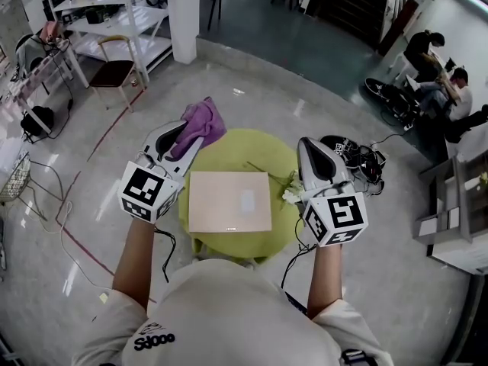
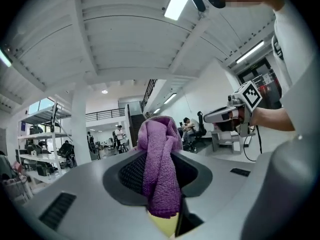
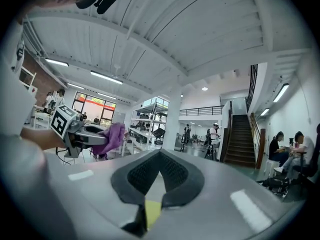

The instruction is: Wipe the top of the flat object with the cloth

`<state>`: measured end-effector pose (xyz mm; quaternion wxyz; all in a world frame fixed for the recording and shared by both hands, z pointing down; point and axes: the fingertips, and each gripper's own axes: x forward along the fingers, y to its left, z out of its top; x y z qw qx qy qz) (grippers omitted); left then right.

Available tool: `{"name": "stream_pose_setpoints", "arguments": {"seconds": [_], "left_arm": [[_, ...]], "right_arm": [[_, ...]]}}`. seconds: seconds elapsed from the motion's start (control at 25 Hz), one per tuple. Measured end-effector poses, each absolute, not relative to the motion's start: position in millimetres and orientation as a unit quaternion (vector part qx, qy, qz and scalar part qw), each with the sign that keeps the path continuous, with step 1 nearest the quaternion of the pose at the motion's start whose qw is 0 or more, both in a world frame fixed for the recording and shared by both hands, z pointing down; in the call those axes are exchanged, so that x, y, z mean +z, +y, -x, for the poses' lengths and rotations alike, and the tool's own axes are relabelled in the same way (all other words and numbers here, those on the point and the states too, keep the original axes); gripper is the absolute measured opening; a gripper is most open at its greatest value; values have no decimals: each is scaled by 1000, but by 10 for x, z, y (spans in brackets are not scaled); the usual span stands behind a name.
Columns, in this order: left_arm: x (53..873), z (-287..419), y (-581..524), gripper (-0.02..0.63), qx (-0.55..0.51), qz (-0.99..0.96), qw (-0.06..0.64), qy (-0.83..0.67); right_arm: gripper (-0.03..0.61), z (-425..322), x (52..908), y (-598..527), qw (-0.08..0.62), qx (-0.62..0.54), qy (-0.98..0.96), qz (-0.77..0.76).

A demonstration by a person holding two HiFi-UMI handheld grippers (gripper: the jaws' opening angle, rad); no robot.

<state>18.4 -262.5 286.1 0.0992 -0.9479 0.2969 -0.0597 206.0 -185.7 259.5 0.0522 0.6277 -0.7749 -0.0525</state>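
**Cloth in the tongs, board not yet touched**

My left gripper is clamped on the purple cloth. A thick fold is pinched between the pads and the rest bunches out past the tips, which I judge leaves enough loose fabric to act as the wiping face. My right gripper has its jaws together with nothing between them. I read it as a spare hand, parked at the right so it stays clear of the stroke.

In the head view the left gripper is raised over the far-left edge of the round green table. The cloth there is apart from the flat object, a pale board lying square in the middle of the table between the two tools. The right gripper hovers just right of the board. Both gripper views look out level across the room, so neither tool is tipped down yet. The wipe has not begun, and next I would lower the cloth onto the board's far-left corner.
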Motion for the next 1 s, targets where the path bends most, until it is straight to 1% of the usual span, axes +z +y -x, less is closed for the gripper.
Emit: {"name": "stream_pose_setpoints", "arguments": {"seconds": [1.0], "left_arm": [[2952, -241, -2567, 121, -65, 951, 97, 285]], "right_arm": [[9, -2041, 2759, -1864, 65, -40, -777, -625]]}}
